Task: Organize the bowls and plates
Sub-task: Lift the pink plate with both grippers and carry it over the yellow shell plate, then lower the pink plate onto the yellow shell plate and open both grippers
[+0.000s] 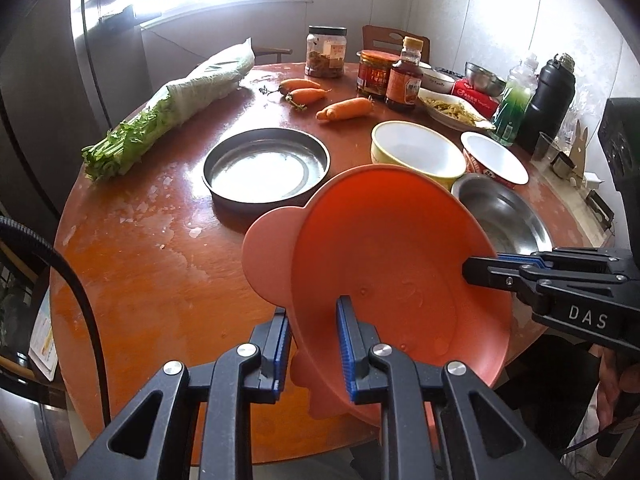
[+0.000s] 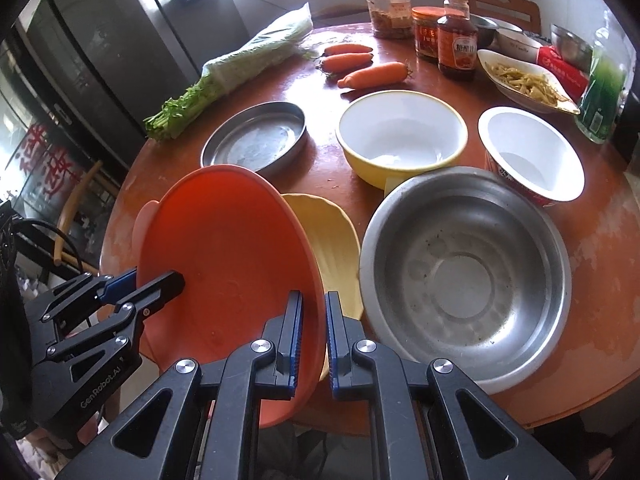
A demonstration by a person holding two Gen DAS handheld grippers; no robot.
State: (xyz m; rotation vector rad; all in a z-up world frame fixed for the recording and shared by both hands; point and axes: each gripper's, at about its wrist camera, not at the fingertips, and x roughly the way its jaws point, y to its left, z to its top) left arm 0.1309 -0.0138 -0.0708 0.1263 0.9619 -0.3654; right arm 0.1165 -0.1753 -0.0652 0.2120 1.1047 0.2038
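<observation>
An orange plastic bowl with ear handles (image 1: 384, 264) (image 2: 228, 256) is tilted above the table's near edge. My left gripper (image 1: 312, 312) (image 2: 160, 276) is shut on its rim. My right gripper (image 2: 314, 300) (image 1: 476, 268) is shut on the opposite rim. A pale yellow shell-shaped dish (image 2: 332, 240) lies just behind the orange bowl. A large steel bowl (image 2: 464, 272) (image 1: 504, 216), a yellow bowl (image 2: 400, 136) (image 1: 416, 152), a red-sided white bowl (image 2: 528, 152) (image 1: 494, 158) and a flat round steel pan (image 2: 256, 140) (image 1: 266, 166) sit on the table.
The round wooden table (image 1: 152, 264) also carries bagged greens (image 1: 172, 104), three carrots (image 1: 344, 110), jars and a sauce bottle (image 1: 404, 76), a dish of food (image 2: 524, 80), a green bottle (image 2: 600, 88) and a black flask (image 1: 548, 100). A fridge (image 2: 96, 52) stands at the left.
</observation>
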